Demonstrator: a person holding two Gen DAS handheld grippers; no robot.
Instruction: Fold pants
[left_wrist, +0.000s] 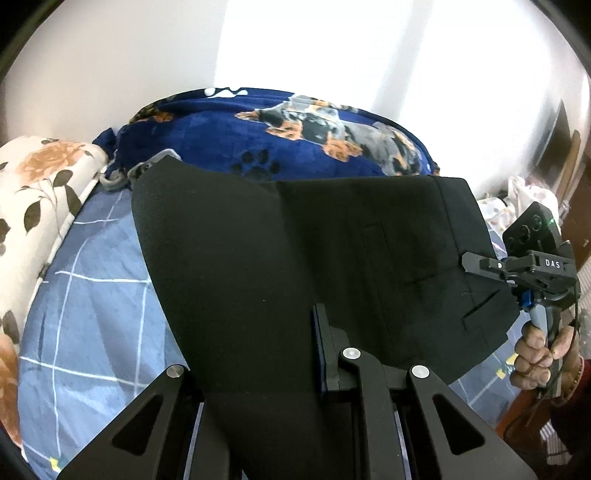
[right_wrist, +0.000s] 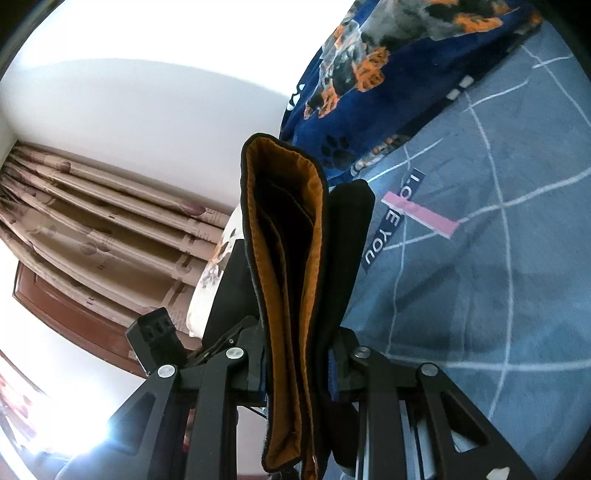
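Observation:
Black pants (left_wrist: 295, 251) hang spread between both grippers above the bed. My left gripper (left_wrist: 291, 354) is shut on the pants; cloth drapes over its left finger and hides it. My right gripper (left_wrist: 480, 266) shows at the right edge of the left wrist view, clamped on the waistband side near the pockets. In the right wrist view the right gripper (right_wrist: 295, 365) is shut on the pants' waistband (right_wrist: 288, 258), whose orange lining faces the camera. The left gripper's body (right_wrist: 155, 339) shows beyond it.
A blue checked bedsheet (left_wrist: 92, 295) lies below, also in the right wrist view (right_wrist: 480, 258). A navy dog-print blanket (left_wrist: 295, 136) is heaped behind. A floral pillow (left_wrist: 37, 192) lies at left. Curtains (right_wrist: 92, 221) hang by a white wall.

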